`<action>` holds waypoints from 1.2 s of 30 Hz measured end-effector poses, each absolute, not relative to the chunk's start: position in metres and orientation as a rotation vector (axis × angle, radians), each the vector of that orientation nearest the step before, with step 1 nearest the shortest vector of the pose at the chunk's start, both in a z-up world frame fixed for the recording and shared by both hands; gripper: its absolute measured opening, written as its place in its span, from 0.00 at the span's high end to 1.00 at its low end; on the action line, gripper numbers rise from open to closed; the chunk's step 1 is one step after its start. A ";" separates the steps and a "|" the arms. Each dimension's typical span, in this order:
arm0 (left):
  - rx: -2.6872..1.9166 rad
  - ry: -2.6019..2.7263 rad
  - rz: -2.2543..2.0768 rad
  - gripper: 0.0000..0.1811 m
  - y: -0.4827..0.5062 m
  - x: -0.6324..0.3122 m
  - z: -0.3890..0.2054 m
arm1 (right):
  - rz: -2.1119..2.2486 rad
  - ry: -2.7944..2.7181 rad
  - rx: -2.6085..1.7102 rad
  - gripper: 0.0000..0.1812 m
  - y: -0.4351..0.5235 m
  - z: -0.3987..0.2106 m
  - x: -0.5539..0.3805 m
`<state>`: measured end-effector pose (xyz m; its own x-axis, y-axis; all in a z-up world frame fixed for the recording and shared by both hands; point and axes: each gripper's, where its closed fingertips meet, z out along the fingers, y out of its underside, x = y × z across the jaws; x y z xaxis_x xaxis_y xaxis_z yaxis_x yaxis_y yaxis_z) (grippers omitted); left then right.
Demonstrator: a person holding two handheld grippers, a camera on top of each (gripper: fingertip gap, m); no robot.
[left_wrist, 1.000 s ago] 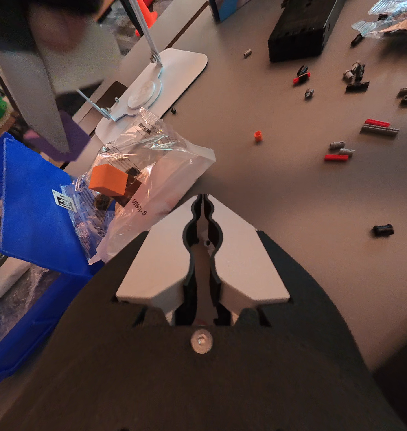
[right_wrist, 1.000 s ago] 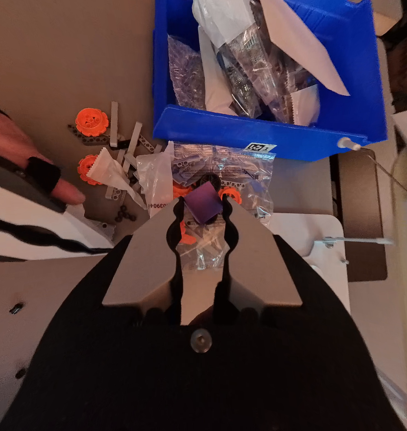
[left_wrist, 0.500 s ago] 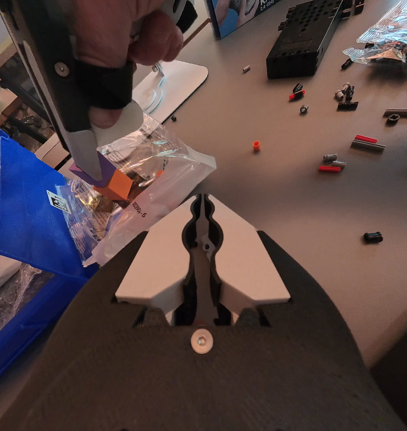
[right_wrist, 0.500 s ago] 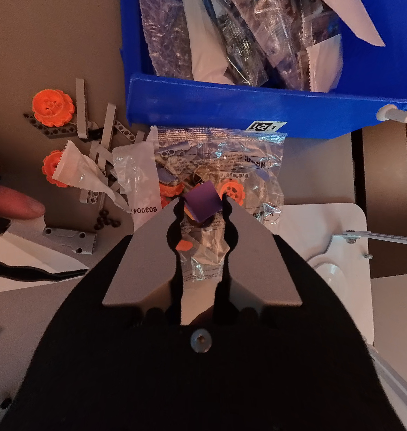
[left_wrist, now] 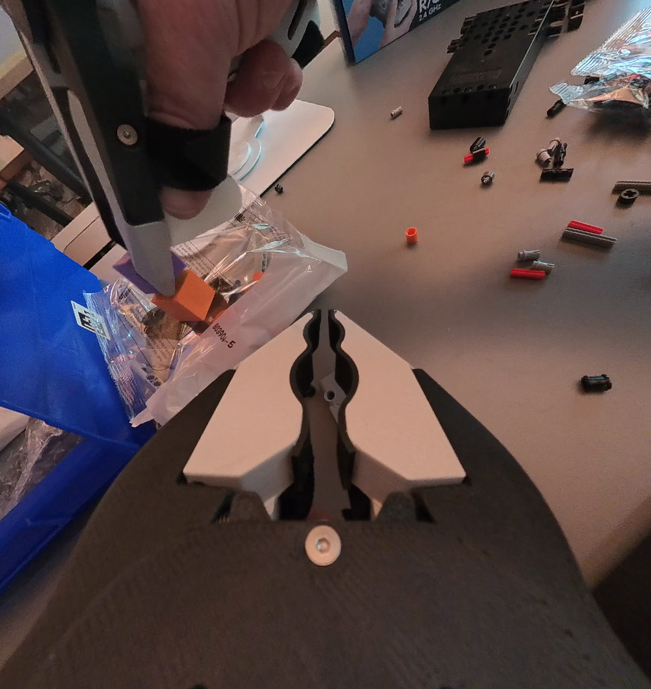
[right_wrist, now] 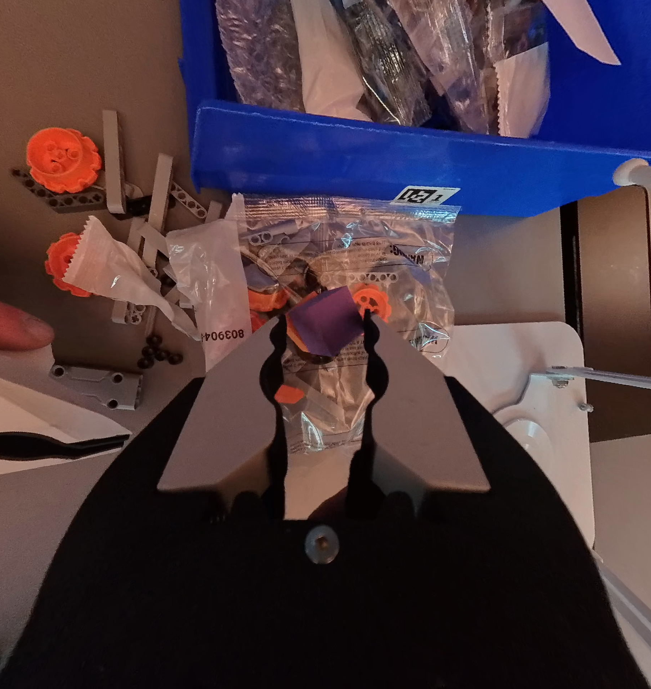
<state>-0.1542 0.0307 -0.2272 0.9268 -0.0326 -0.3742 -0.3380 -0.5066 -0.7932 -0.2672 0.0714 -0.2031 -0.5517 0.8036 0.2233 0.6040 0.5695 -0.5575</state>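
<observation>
Holding: the right gripper (right_wrist: 322, 318) has its jaws closed part-way on a purple cube (right_wrist: 327, 320), pinched at the very tips.
Under it: the purple cube sits on or just over an orange cube (left_wrist: 188, 300); contact cannot be told.
Bag (right_wrist: 402, 261): clear, full of parts, flat on the table (left_wrist: 428, 335) beneath both cubes.
Bin (right_wrist: 354, 160): blue, at 12 o'clock of the cubes, its front wall touching the bag.
Wheels (right_wrist: 63, 158): orange, among grey beams (right_wrist: 160, 194), at 9 to 10 o'clock.
Plate (right_wrist: 503, 354): white, at 4 o'clock, just beside the bag.
Left gripper (left_wrist: 324, 315): jaws all but closed, nothing between the tips; a grey piece (left_wrist: 329, 393) shows through the gap, and the bag lies near, at 10 o'clock.
Farther: pins (left_wrist: 525, 273) at 2 o'clock of it, well apart.
</observation>
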 end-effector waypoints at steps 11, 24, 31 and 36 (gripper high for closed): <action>-2.079 0.255 0.380 0.98 0.031 -0.155 -0.227 | 0.649 -2.317 -1.148 0.72 0.073 -0.194 -0.263; -2.069 0.261 0.379 0.98 0.029 -0.153 -0.224 | 0.326 -2.223 -1.260 0.72 0.191 -0.156 -0.109; -2.066 0.262 0.347 0.97 0.031 -0.149 -0.223 | 0.060 -2.293 -1.535 0.72 0.278 -0.213 0.037; -2.066 0.248 0.348 0.97 0.030 -0.151 -0.223 | -0.002 -2.288 -1.649 0.75 0.308 -0.251 0.070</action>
<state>-0.1512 0.0301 -0.2229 0.9379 -0.0328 -0.3454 -0.3160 -0.4921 -0.8112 0.0698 0.3078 -0.2512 -0.2825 0.9241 0.2574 0.9246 0.3338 -0.1835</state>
